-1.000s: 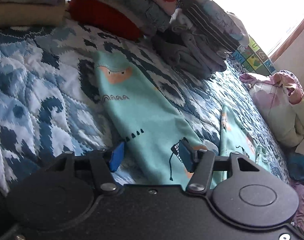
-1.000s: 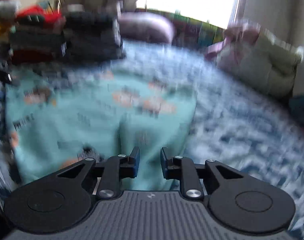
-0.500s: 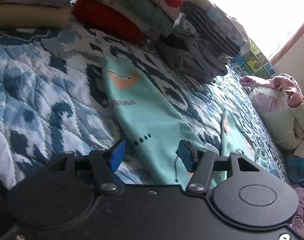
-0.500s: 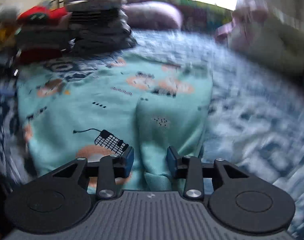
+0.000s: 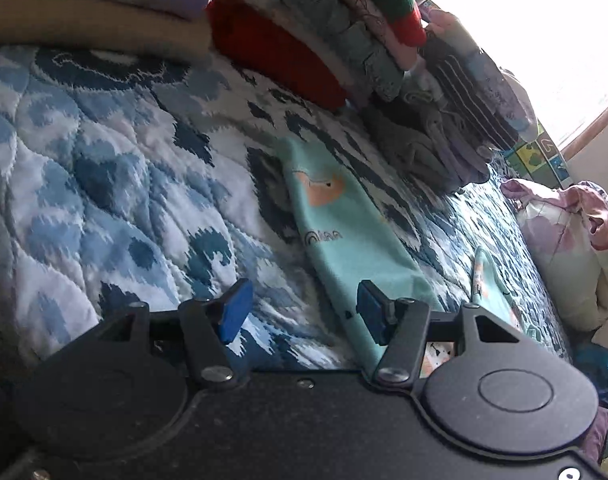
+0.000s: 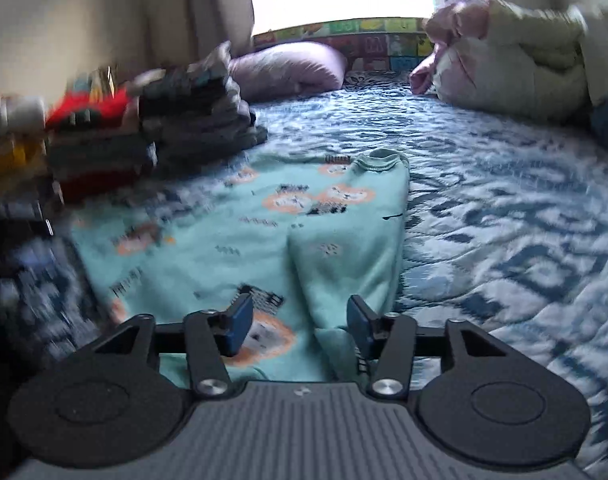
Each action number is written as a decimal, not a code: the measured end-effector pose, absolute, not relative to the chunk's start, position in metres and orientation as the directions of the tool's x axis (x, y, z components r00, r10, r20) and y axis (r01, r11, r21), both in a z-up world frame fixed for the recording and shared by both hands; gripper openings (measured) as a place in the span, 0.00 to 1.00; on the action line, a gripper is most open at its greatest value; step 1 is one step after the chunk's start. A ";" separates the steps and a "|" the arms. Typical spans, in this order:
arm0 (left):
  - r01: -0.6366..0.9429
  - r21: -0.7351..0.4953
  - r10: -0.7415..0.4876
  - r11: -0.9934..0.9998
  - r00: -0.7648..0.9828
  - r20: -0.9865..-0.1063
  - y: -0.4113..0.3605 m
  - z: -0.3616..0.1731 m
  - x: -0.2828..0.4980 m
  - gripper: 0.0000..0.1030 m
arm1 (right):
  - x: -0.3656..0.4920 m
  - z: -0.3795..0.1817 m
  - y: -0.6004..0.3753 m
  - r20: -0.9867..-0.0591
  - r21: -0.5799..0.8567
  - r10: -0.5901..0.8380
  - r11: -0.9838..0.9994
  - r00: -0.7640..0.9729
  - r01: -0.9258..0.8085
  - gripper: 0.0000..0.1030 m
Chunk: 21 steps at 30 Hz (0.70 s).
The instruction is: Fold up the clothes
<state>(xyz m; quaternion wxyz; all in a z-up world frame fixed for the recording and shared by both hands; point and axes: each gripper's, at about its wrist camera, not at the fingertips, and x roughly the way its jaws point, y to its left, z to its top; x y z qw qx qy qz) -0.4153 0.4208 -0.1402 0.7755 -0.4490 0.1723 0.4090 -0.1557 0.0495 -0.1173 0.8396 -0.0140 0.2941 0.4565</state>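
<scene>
1. Left wrist view shows your left claw (image 5: 301,312) standing apart with nothing between its blue pads, hovering low over the blue-and-white patterned quilt (image 5: 103,200) on the bed.
2. Just ahead of its right-hand pad lies the mint-green printed cotton garment (image 5: 344,240), a long narrow part of it stretched flat across the quilt, with an orange animal print near its far end.
3. Beyond that garment you see stacks of folded clothes (image 5: 344,60) along the far side of the bed, red, grey and striped pieces among them.
4. Right wrist view shows your right claw (image 6: 299,322) with its jaws opening; the mint-green garment lies under and between the pads, but they do not press on it.
5. From this side the garment is spread on the quilt, with a folded-over part running away from the claw to a ribbed cuff (image 6: 382,160) at its far end.
6. A lilac pillow (image 6: 287,70) and a pale bundle of bedding (image 6: 512,72) sit at the far end of the bed.
</scene>
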 end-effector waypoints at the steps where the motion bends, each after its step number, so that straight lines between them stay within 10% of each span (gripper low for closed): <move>1: -0.786 -0.560 0.478 0.262 0.610 -0.632 0.422 -0.140 -0.415 0.56 | -0.153 -0.117 0.048 -0.495 0.286 0.771 0.580 0.401 -0.763 0.54; 8: -0.728 -0.627 0.466 0.278 0.673 -0.575 0.461 -0.151 -0.400 0.51 | -0.146 -0.118 0.040 -0.426 0.450 0.826 0.547 0.369 -0.706 0.61; 11: -0.702 -0.649 0.454 0.292 0.699 -0.552 0.468 -0.155 -0.395 0.01 | -0.142 -0.121 0.038 -0.414 0.472 0.832 0.543 0.368 -0.695 0.61; 21: -0.509 -0.506 0.393 0.697 0.861 -0.323 0.367 -0.062 -0.324 0.01 | -0.128 -0.122 0.026 -0.312 0.578 0.890 0.456 0.334 -0.677 0.58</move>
